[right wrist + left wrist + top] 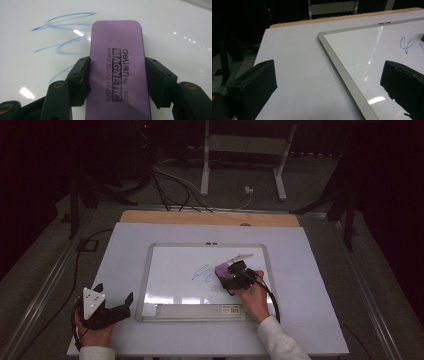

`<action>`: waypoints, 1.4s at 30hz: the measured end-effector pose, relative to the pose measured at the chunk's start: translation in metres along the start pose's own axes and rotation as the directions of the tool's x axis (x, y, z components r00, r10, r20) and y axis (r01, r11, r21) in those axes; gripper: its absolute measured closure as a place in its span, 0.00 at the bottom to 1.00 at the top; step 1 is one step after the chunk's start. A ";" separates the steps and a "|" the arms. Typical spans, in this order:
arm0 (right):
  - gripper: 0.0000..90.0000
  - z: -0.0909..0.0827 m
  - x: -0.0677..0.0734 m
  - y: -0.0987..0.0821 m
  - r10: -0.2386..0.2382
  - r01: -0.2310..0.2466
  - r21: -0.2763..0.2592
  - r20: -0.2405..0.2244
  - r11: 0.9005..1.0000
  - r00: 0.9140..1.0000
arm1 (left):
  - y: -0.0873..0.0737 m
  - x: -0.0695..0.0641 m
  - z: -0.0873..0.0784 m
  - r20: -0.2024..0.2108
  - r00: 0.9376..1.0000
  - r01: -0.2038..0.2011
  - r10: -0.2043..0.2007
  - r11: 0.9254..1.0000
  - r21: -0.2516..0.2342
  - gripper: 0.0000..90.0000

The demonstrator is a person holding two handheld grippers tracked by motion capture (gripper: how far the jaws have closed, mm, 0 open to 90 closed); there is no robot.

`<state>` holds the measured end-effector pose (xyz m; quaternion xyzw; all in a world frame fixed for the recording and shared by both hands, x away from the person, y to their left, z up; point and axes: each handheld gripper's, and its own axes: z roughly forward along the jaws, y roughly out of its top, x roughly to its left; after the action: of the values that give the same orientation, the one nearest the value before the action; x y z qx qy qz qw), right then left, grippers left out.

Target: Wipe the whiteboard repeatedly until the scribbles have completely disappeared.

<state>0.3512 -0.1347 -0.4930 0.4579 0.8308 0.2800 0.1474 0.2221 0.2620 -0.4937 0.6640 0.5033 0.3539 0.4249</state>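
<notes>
A framed whiteboard (145,285) lies on the white table cover, with blue scribbles (202,274) near its middle. My right gripper (231,276) is shut on a purple magnetic whiteboard eraser (117,70); both jaws press its long sides, and the eraser lies flat on the board beside the blue scribbles (63,35). In the high view the eraser (221,269) shows just left of the gripper's body. My left gripper (116,308) rests at the table's front left, jaws wide apart and empty, off the whiteboard's frame (339,70).
A marker-like pen (241,256) lies on the board behind the right gripper. A tray strip (200,310) runs along the board's front edge. Bare white cover (294,62) lies left of the board. Cables and a stand's legs (242,165) sit beyond the table.
</notes>
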 end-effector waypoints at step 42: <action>0.46 0.007 0.011 0.004 -0.039 0.037 -0.031 -0.043 0.999 0.998 | 0.000 -0.002 0.003 0.010 1.000 -0.006 0.006 1.000 0.010 0.01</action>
<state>0.3510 -0.1215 -0.4958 0.4335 0.8380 0.2997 0.1414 0.2242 0.2592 -0.4953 0.6693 0.5010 0.3496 0.4229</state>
